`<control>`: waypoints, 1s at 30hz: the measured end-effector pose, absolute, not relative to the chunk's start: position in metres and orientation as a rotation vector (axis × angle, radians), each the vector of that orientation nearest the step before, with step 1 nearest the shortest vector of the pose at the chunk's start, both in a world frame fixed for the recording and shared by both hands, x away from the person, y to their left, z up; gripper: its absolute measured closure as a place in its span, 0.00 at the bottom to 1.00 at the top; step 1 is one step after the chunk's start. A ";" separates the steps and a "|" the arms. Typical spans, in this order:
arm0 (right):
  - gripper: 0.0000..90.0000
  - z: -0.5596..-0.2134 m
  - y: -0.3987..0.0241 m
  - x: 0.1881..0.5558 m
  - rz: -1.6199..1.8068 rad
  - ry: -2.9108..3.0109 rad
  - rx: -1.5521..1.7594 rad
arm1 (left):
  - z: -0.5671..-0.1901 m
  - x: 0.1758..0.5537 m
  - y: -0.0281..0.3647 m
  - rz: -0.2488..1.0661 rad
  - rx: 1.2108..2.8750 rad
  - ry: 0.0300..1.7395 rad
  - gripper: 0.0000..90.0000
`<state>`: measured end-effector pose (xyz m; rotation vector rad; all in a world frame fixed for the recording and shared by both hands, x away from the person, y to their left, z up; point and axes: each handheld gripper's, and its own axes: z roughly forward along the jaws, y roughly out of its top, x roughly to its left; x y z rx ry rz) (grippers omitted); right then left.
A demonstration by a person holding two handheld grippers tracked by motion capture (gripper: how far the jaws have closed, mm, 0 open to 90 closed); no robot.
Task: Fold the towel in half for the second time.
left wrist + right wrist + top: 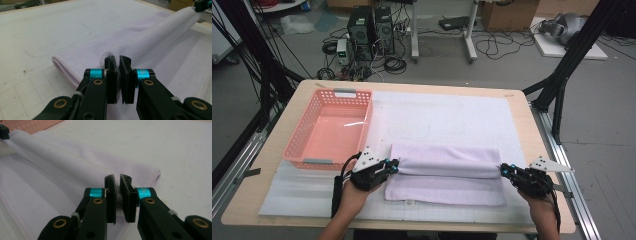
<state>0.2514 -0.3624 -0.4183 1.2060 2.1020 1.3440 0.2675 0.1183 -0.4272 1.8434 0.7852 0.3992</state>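
1. your left claw [395, 166] is pinched on the left end of the lavender towel [447, 175], cloth caught between its pads.
2. your right claw [504, 170] is pinched on the towel's right end in the same way.
3. the towel lies on the white mat [442, 117] on the near half of the table [307, 90], folded, its upper fold raised and stretched between your two claws.
4. a pink basket [329, 131] stands on the table's left side, just beyond your left claw, apart from the towel.
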 end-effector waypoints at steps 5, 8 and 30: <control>0.93 -0.420 -0.360 0.231 1.338 2.099 1.212 | -0.430 0.250 0.120 0.394 1.851 0.765 0.94; 0.92 -0.420 -0.359 0.219 1.336 2.098 1.198 | -0.431 0.244 0.122 0.393 1.852 0.753 0.94; 0.65 -0.417 -0.363 0.196 1.381 2.003 1.258 | -0.421 0.237 0.126 0.352 1.797 0.817 0.55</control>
